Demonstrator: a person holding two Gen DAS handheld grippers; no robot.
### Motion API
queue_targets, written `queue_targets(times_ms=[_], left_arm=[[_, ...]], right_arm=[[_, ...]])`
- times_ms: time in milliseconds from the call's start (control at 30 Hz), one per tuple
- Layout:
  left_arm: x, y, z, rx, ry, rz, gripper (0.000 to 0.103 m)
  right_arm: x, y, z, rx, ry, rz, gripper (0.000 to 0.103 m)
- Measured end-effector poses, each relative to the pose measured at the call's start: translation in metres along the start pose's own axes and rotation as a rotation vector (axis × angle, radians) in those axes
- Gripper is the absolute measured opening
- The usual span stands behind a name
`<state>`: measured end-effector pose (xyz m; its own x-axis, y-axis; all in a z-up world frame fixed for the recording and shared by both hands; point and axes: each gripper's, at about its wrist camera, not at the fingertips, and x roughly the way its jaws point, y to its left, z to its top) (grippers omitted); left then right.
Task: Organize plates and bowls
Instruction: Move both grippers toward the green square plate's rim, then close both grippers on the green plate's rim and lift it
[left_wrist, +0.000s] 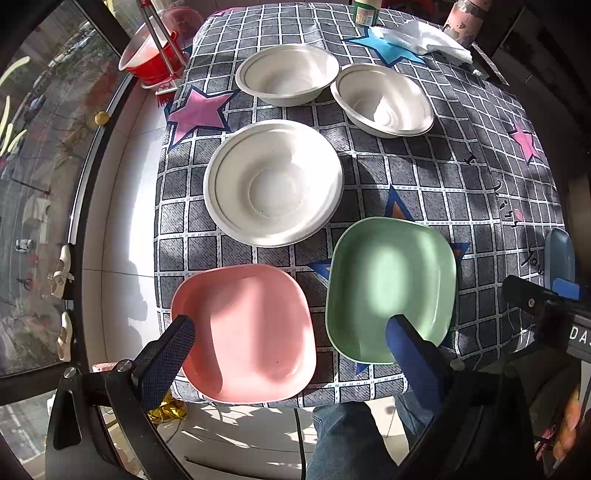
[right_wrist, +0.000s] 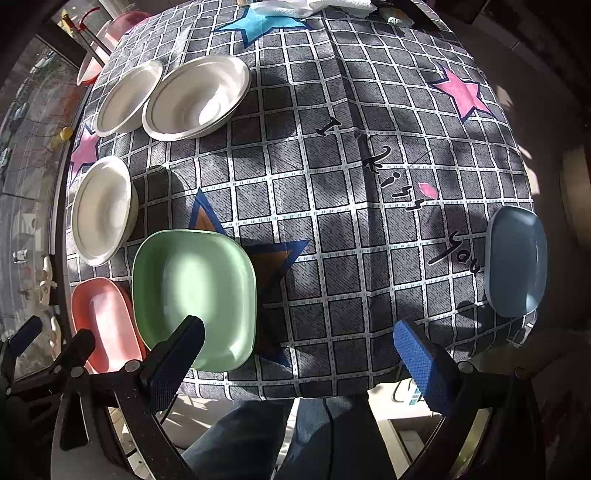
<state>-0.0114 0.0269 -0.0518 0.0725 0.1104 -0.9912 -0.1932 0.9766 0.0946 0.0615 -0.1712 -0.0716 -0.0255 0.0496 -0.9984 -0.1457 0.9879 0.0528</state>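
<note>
Left wrist: left gripper (left_wrist: 291, 339) jaws apart above pink plate (left_wrist: 247, 332).

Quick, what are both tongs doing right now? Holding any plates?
Left tongs: open, holding nothing, above the pink square plate.
Right tongs: open, holding nothing.

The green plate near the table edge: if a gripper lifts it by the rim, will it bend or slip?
The green plate looks like rigid moulded plastic, so it probably will not bend. Its smooth surface may slip between the pads. The raised rim gives some hold. It is probably light.
</note>
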Motion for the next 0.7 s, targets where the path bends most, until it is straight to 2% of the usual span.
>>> queue_targets(times_ms=[300, 700], left_arm=[[0.014, -0.006, 0.004, 0.018, 0.017, 0.007, 0.103], [0.035, -0.008, 0.006, 0.034, 0.052, 0.042, 0.103]], right_arm=[[0.022, 0.003, 0.002, -0.032, 0.031, -0.047, 0.103], [0.048, 0.005, 0.001, -0.058, 0.081, -0.061, 0.103]])
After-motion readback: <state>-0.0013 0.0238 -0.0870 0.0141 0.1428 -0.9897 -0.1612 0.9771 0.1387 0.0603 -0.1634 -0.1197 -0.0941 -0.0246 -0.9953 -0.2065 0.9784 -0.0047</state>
